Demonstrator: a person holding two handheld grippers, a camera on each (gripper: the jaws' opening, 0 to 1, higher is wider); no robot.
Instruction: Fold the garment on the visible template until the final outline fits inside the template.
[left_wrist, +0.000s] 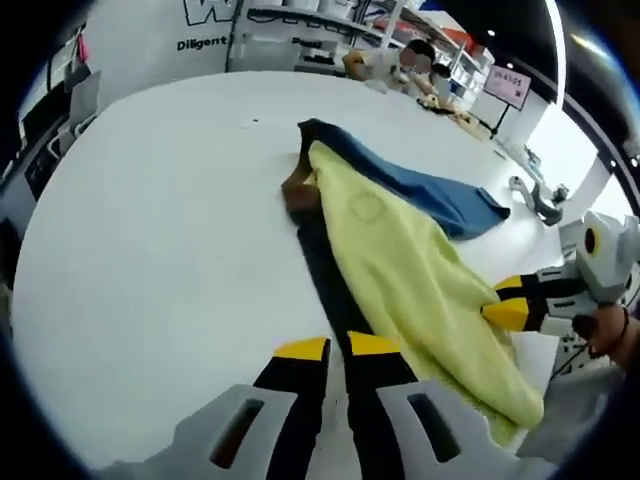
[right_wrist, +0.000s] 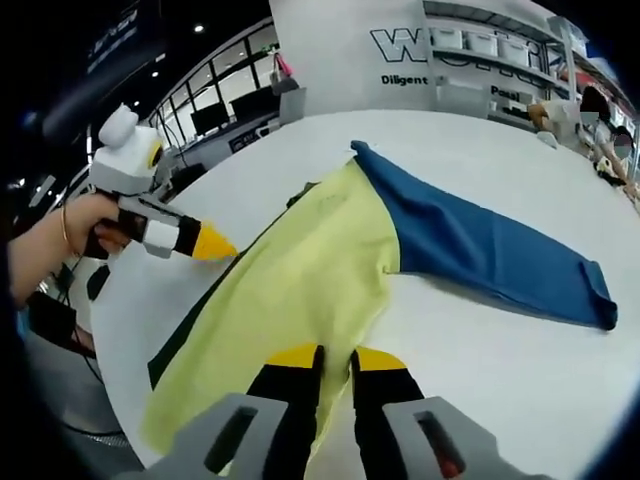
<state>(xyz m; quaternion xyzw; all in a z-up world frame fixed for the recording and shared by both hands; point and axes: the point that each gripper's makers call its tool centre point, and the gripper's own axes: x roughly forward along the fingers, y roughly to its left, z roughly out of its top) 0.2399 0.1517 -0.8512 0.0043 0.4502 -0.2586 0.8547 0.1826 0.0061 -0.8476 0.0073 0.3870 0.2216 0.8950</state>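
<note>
The garment lies across a white table (left_wrist: 150, 250). One half is turned over and shows pale yellow (left_wrist: 410, 260) (right_wrist: 300, 280); a blue leg (left_wrist: 440, 195) (right_wrist: 480, 250) stretches away from it. A dark band (left_wrist: 325, 270) (right_wrist: 178, 345) runs along under the yellow edge; I cannot tell whether it is template or cloth. My left gripper (left_wrist: 337, 348) (right_wrist: 215, 243) has its jaws close together on that dark edge beside the yellow cloth. At the yellow cloth's opposite edge, my right gripper (right_wrist: 335, 358) (left_wrist: 500, 300) is shut on the fabric.
A person's hand (right_wrist: 70, 235) holds the left gripper at the table's rim. Shelves and a white signboard (right_wrist: 420, 50) stand beyond the table. People sit at the far end (left_wrist: 410, 65). White tabletop (right_wrist: 500, 370) spreads in front of the blue leg.
</note>
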